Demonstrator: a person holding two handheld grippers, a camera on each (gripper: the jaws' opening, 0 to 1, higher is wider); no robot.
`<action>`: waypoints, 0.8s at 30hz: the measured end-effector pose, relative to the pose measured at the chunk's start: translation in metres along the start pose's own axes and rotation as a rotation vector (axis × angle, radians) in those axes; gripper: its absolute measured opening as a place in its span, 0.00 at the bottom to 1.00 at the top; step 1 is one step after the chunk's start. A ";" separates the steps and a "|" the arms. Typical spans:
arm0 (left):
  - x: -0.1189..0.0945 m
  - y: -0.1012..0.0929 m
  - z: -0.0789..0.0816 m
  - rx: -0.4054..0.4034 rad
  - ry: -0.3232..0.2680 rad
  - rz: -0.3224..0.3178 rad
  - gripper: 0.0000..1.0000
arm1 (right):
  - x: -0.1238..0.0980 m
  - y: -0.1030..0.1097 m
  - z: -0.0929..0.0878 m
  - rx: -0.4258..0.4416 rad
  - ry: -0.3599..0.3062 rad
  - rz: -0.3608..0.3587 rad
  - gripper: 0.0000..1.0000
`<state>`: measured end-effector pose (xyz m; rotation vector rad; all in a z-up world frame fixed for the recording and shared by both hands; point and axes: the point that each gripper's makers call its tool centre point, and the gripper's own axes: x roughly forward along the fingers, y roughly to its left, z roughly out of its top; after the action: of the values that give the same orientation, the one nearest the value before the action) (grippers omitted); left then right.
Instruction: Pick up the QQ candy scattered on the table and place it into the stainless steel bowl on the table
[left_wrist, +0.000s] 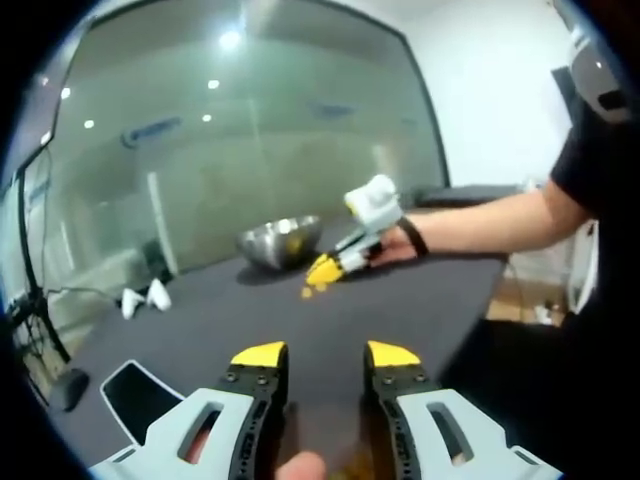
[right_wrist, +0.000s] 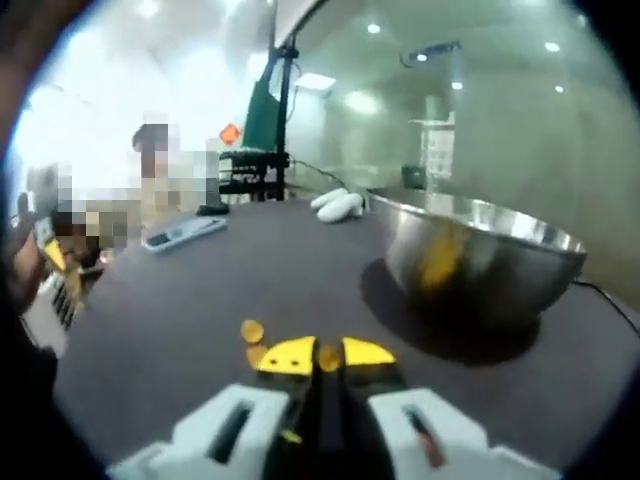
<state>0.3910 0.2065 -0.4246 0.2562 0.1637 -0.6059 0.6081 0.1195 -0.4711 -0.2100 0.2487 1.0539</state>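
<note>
The right gripper (right_wrist: 320, 356) pinches one QQ candy (right_wrist: 327, 357) just before the steel bowl (right_wrist: 480, 262); the left gripper (left_wrist: 325, 354) gapes empty.

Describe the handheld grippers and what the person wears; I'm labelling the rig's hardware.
Both grippers, the left gripper and the right gripper, have pale grey slotted bodies, black inner jaw faces and yellow tips. The right one, seen across the table, carries a white block on top. The person wears a black short sleeve and a dark wristband.
</note>
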 end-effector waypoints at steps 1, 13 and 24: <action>0.000 0.000 0.000 0.000 -0.001 0.001 0.32 | -0.001 -0.001 0.002 -0.005 -0.011 -0.008 0.09; 0.004 -0.005 -0.001 0.009 0.013 -0.020 0.32 | -0.036 -0.006 0.047 -0.007 -0.128 -0.069 0.09; 0.002 -0.005 0.001 0.010 0.014 -0.017 0.32 | -0.055 -0.022 0.080 -0.013 -0.189 -0.139 0.09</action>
<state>0.3897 0.2017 -0.4247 0.2691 0.1767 -0.6223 0.6093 0.0869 -0.3775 -0.1364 0.0554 0.9306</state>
